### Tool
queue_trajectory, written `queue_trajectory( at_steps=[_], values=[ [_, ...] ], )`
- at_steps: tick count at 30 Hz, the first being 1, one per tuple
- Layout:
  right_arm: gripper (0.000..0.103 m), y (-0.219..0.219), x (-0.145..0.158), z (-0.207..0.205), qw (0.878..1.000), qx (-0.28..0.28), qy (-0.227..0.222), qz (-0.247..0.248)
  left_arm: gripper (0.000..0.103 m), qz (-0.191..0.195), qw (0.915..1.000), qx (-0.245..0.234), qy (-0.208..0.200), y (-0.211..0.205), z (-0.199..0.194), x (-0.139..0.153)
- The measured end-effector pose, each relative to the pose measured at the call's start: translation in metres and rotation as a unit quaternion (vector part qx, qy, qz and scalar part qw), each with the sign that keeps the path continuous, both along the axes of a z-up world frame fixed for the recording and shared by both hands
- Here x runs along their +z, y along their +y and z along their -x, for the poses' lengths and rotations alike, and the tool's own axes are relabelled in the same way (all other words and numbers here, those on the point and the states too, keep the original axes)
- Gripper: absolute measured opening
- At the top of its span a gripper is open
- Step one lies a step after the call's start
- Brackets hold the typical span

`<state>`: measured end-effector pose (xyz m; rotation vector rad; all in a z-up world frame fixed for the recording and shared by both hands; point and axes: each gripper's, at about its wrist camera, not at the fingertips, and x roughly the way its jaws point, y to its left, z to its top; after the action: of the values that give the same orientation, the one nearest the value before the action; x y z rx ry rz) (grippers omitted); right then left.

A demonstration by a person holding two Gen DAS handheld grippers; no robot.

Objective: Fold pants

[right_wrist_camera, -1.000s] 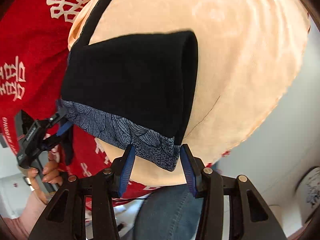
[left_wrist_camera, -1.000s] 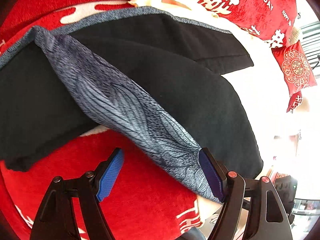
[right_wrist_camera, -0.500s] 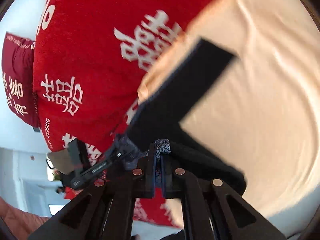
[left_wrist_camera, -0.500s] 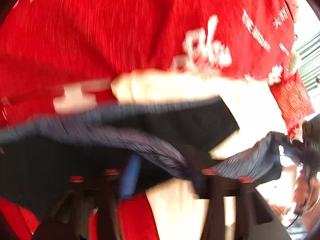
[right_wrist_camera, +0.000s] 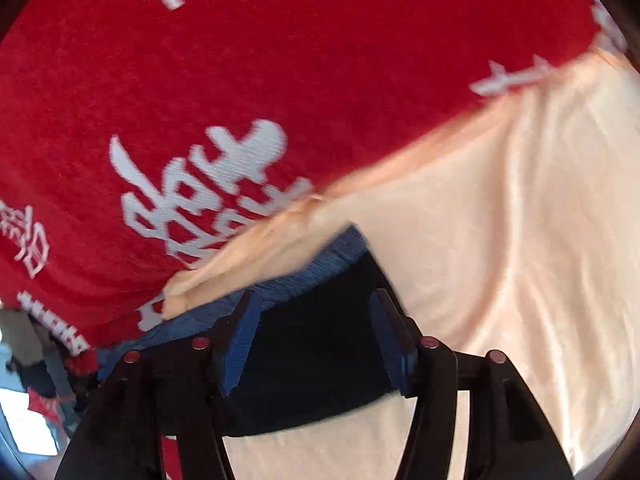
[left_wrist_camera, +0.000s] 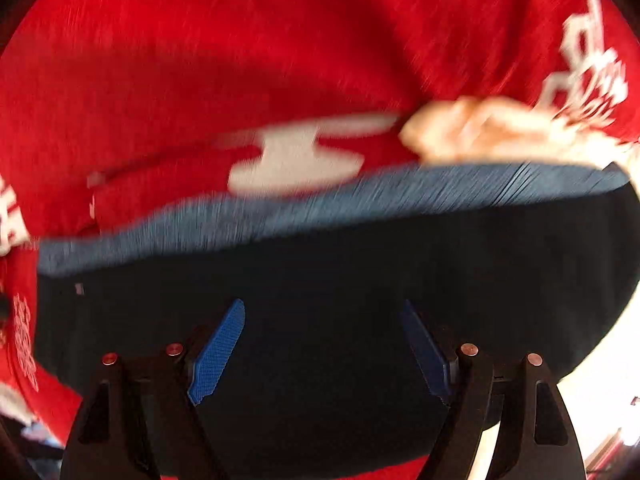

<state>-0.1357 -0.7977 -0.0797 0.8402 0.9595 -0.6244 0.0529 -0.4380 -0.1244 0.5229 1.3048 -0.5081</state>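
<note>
The black pants (left_wrist_camera: 328, 280) lie folded on the bed, their blue-grey patterned band (left_wrist_camera: 320, 208) running along the far edge. In the left wrist view my left gripper (left_wrist_camera: 322, 312) hangs over the black cloth with its jaws opening wide and nothing pinched between the blue pads (left_wrist_camera: 218, 354). Seen from the right wrist, the right gripper (right_wrist_camera: 314, 300) stands above a corner of the pants (right_wrist_camera: 316, 344) near the patterned band (right_wrist_camera: 320, 268); its jaws are opening and the pads (right_wrist_camera: 238, 344) are off the cloth. Both views are blurred by motion.
A red blanket with white lettering (right_wrist_camera: 240, 80) covers the far side of the bed. A peach sheet (right_wrist_camera: 520, 220) lies under the pants on the right, its bunched edge (left_wrist_camera: 480, 132) meeting the red blanket (left_wrist_camera: 240, 60).
The patterned end was carried over and laid on the pants. The right gripper shut on that cloth half a second ago and has let go; the left gripper has spread and sits over the black cloth.
</note>
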Motion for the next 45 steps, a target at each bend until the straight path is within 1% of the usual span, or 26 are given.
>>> queue_trajectory(
  at_steps=[2, 3, 4, 5, 8, 11, 12, 13, 14, 15, 19, 22, 23, 24, 26, 27, 28, 29, 32, 33, 35, 38, 40, 42, 43, 45],
  values=[
    [0.061, 0.002, -0.019, 0.032, 0.998, -0.058, 0.011, -0.025, 0.082, -0.005, 1.0, 0.005, 0.004, 0.008, 0.003, -0.01],
    [0.061, -0.001, -0.031, 0.042, 0.996, -0.08, 0.015, -0.046, 0.088, -0.001, 1.0, 0.004, -0.004, 0.009, 0.003, -0.011],
    [0.047, -0.006, -0.052, 0.054, 0.991, -0.105, 0.014, -0.086, 0.09, -0.01, 0.9999, 0.001, -0.011, 0.009, 0.003, -0.011],
    [0.025, -0.011, -0.067, 0.059, 0.986, -0.122, 0.011, -0.116, 0.09, -0.011, 0.9999, 0.0, -0.008, 0.009, 0.002, -0.011],
    [0.022, -0.021, -0.071, 0.066, 0.982, -0.136, -0.025, -0.131, 0.09, -0.024, 0.9996, 0.012, 0.008, 0.009, -0.003, -0.007],
    [0.024, -0.025, -0.064, 0.086, 0.979, -0.169, 0.003, -0.112, 0.09, 0.005, 0.9999, 0.016, -0.003, 0.007, -0.006, 0.01],
    [0.027, -0.024, -0.063, 0.096, 0.976, -0.182, -0.014, -0.123, 0.09, 0.013, 0.9998, 0.017, -0.003, 0.004, -0.007, 0.012],
    [0.035, -0.022, -0.065, 0.105, 0.968, -0.183, -0.068, -0.157, 0.09, 0.015, 0.9997, 0.018, 0.0, 0.002, -0.009, 0.011],
    [0.049, -0.018, -0.067, 0.109, 0.962, -0.184, -0.096, -0.178, 0.09, 0.004, 0.9997, 0.022, 0.006, 0.0, -0.009, 0.002],
    [0.055, -0.012, -0.071, 0.11, 0.959, -0.183, -0.108, -0.189, 0.09, -0.004, 0.9996, 0.025, 0.013, -0.004, -0.012, -0.005],
    [0.057, 0.001, -0.108, 0.085, 0.955, -0.16, -0.12, -0.219, 0.091, 0.003, 0.9993, 0.035, 0.011, 0.003, -0.005, -0.014],
    [0.017, -0.002, -0.106, 0.072, 0.944, -0.18, -0.16, -0.226, 0.091, 0.0, 0.9994, 0.029, 0.015, 0.009, -0.001, -0.014],
    [0.016, -0.002, -0.092, 0.07, 0.944, -0.172, -0.177, -0.218, 0.094, -0.001, 0.9995, 0.029, 0.013, 0.015, 0.003, -0.016],
    [0.016, 0.001, -0.078, 0.066, 0.954, -0.149, -0.173, -0.195, 0.096, -0.005, 0.9995, 0.029, 0.011, 0.018, 0.005, -0.017],
    [0.02, 0.004, -0.075, 0.064, 0.976, -0.113, -0.106, -0.153, 0.096, -0.023, 0.9991, 0.029, 0.02, 0.014, 0.002, -0.016],
    [0.024, 0.002, -0.086, 0.065, 0.978, -0.116, -0.066, -0.161, 0.096, -0.029, 0.999, 0.028, 0.02, 0.013, -0.001, -0.009],
    [0.025, -0.001, -0.099, 0.073, 0.971, -0.138, -0.055, -0.187, 0.096, -0.016, 0.9995, 0.025, 0.013, 0.011, -0.002, 0.003],
    [0.027, -0.003, -0.097, 0.081, 0.963, -0.168, -0.074, -0.198, 0.096, 0.0, 0.9998, 0.019, 0.002, 0.006, -0.004, 0.016],
    [0.03, 0.005, -0.051, 0.086, 0.975, -0.187, -0.045, -0.112, 0.096, 0.029, 0.9992, -0.001, -0.026, -0.014, -0.008, 0.034],
    [0.031, 0.008, -0.034, 0.081, 0.981, -0.167, -0.055, -0.086, 0.096, 0.036, 0.999, -0.002, -0.025, -0.024, -0.01, 0.031],
    [0.03, 0.014, -0.015, 0.044, 0.993, -0.083, -0.06, -0.06, 0.096, 0.038, 0.9991, 0.008, -0.015, -0.049, -0.019, 0.018],
    [0.03, 0.018, -0.026, -0.019, 0.999, 0.024, -0.031, -0.037, 0.097, 0.006, 0.9996, 0.023, -0.016, -0.07, -0.027, -0.018],
    [0.03, 0.013, -0.053, -0.048, 0.998, 0.062, -0.001, -0.031, 0.102, 0.017, 0.9992, 0.03, -0.022, -0.066, -0.032, -0.02],
    [0.025, 0.0, -0.074, -0.06, 0.997, 0.065, 0.034, -0.027, 0.102, 0.018, 0.9994, 0.025, -0.015, -0.053, -0.037, -0.015],
    [0.013, -0.012, -0.077, -0.057, 0.998, 0.052, 0.032, -0.015, 0.102, 0.011, 0.9994, 0.024, -0.023, -0.044, -0.039, -0.01],
    [0.01, -0.033, -0.072, -0.041, 1.0, 0.0, 0.02, -0.005, 0.102, -0.002, 0.9993, 0.028, -0.025, -0.018, -0.047, 0.0]
  ],
)
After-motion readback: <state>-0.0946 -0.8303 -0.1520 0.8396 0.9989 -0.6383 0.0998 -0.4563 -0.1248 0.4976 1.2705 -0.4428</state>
